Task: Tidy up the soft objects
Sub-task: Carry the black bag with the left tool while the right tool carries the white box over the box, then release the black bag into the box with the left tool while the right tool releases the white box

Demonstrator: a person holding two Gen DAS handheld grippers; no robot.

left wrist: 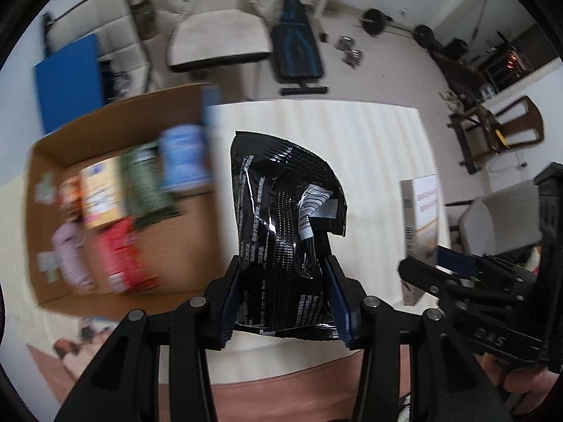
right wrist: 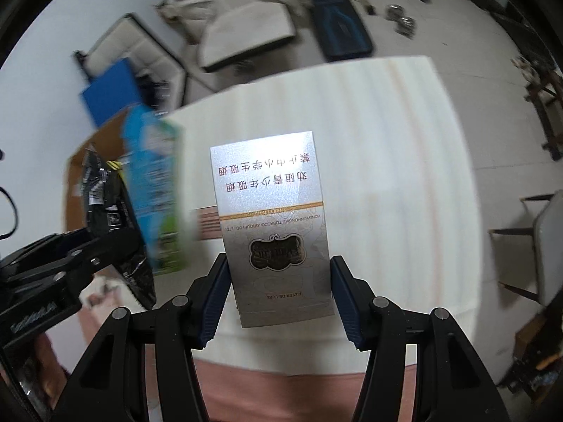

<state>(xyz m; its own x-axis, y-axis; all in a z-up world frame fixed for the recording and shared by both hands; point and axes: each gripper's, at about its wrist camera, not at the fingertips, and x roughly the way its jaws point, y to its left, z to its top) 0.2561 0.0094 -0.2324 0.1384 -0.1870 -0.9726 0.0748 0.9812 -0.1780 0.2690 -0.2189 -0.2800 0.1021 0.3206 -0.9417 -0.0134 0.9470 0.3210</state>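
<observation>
My left gripper [left wrist: 281, 281] is shut on a crinkled black foil packet [left wrist: 281, 218] and holds it upright above the white table [left wrist: 369, 140]. My right gripper [right wrist: 278, 281] is shut on a silver cigarette carton [right wrist: 271, 218] with red Chinese print, held upright over the table [right wrist: 387, 176]. The carton also shows at the right of the left wrist view [left wrist: 420, 218], and the black packet at the left of the right wrist view [right wrist: 105, 204]. An open cardboard box [left wrist: 45, 183] at the left holds several colourful packets [left wrist: 105, 193], blurred.
A blue and green carton [right wrist: 155, 193] stands blurred by the box's edge. Beyond the table are a beige armchair [left wrist: 218, 38], a weight bench [left wrist: 299, 49], barbells [left wrist: 376, 21] and wooden chairs [left wrist: 499, 130]. A pink strip [left wrist: 281, 387] runs along the near table edge.
</observation>
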